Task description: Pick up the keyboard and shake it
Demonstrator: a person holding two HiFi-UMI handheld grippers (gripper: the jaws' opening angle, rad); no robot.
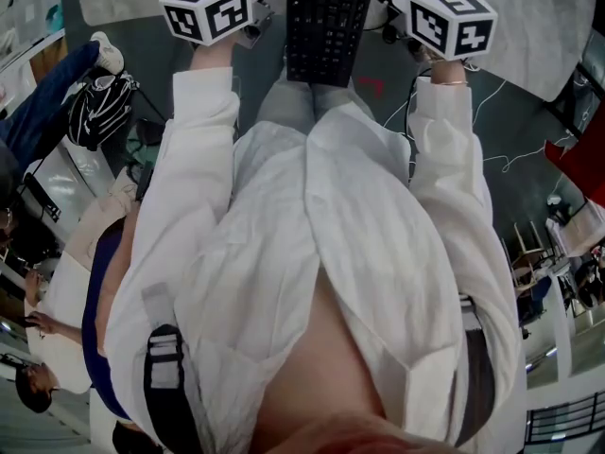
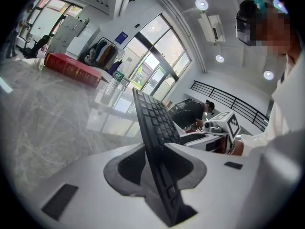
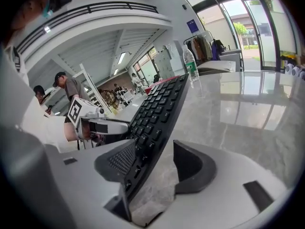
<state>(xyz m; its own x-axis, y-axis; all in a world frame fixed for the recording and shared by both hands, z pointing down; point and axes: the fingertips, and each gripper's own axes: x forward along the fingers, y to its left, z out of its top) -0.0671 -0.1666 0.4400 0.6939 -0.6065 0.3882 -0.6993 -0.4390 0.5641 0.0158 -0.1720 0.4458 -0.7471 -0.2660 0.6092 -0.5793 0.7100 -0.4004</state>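
Black slim computer keyboard: one item, off the table and held up between my two tools in front of my chest. It stands on its long edge, keys turned toward my right side.

Left gripper, white with dark pads: both pads are clamped on one end of the keyboard, one on the key face and one on the back.

Right gripper, same make: jaws are apart around the other end. The key face of the keyboard leans on one pad, and the other pad stands clear of its back with a gap showing.

Grey marble table: just beyond the keyboard.

Red hardback book: lying flat on the far side of the table.

Clear plastic water bottle with green label: upright on the table, well apart from the keyboard.
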